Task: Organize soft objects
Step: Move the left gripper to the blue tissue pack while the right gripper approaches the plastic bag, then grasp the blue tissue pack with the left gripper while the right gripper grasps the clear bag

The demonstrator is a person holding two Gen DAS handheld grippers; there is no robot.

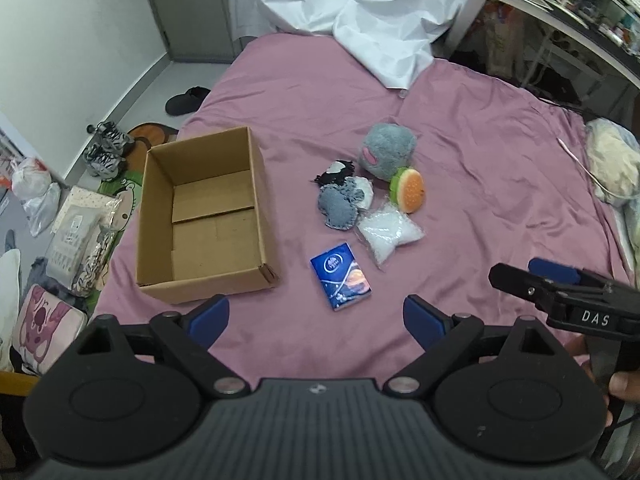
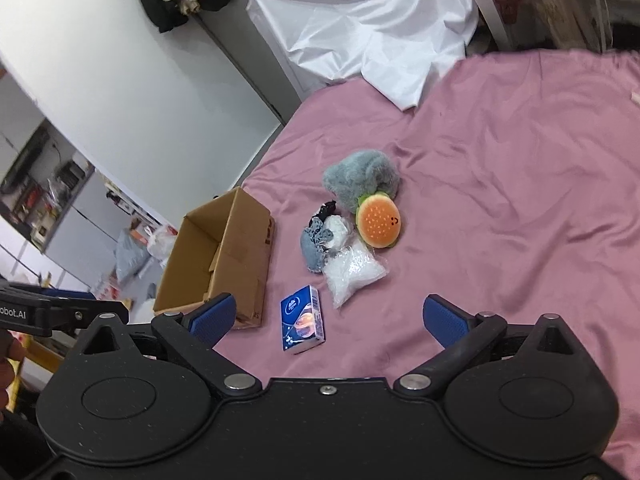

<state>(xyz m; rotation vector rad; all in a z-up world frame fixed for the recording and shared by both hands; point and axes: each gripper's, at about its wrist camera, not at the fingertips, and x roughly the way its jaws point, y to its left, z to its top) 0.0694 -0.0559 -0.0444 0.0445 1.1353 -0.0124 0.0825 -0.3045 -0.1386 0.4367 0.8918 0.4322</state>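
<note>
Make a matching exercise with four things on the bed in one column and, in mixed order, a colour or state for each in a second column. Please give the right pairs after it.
Things:
1. cardboard box
2. tissue pack
3. burger toy
4. round plush

Descriptions:
A. orange with a green edge
B. grey and fuzzy
C. open on top, nothing visible inside
D. blue, lying flat nearest the grippers

Pairs: 1-C, 2-D, 3-A, 4-B
</note>
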